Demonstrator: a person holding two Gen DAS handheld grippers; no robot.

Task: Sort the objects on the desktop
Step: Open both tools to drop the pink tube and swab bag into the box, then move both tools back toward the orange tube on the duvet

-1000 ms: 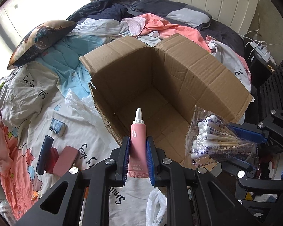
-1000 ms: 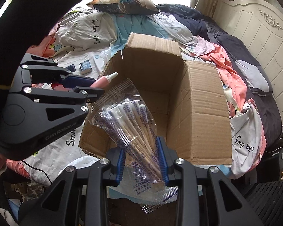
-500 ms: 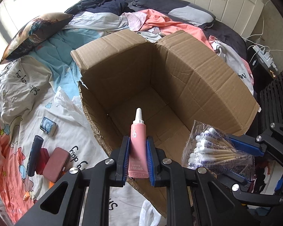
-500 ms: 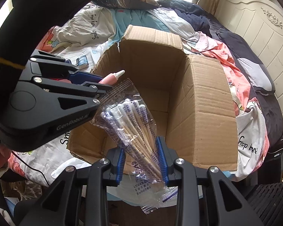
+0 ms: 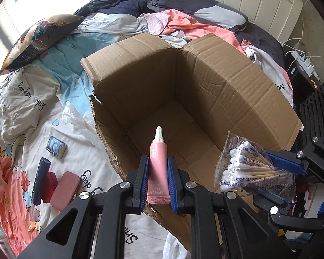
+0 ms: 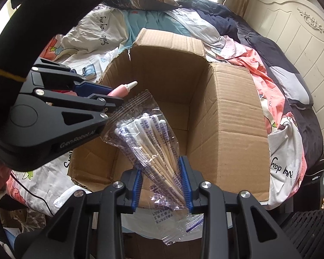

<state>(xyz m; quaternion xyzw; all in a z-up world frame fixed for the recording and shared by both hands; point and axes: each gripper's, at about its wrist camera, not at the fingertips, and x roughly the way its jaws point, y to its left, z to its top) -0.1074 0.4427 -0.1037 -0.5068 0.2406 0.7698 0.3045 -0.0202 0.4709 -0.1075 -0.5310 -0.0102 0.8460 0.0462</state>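
Overhead, both grippers hang above the open cardboard box (image 5: 205, 99), which sits on a bed strewn with printed bedding (image 5: 32, 99) and clothes. Its floor is bare and unobstructed; two tall flaps stand up on the far side and the side nearer the headboard, while the near-left rim is torn and ragged. That low rim is the side left open.

The left gripper (image 5: 158, 179) is pinching a pink tube (image 5: 157, 168) between its blue pads, white nozzle pointing forward over the box floor, crimped end toward the camera. Print reading SPF50+ is visible near the crimp.

The right gripper (image 6: 162, 179) is clamped on a clear plastic bag of cotton swabs (image 6: 153, 142), wooden sticks fanned, white tips forward over the box opening. The bag's zip end trails below the pads. In the right wrist view the two grippers are near each other, apart, the left one above the box's left rim.

Outside the box, on the bedding to its left, lie a small blue packet (image 5: 56, 150), a dark blue cylinder (image 5: 40, 180), a red item (image 5: 50, 186) and a pink case (image 5: 65, 188)
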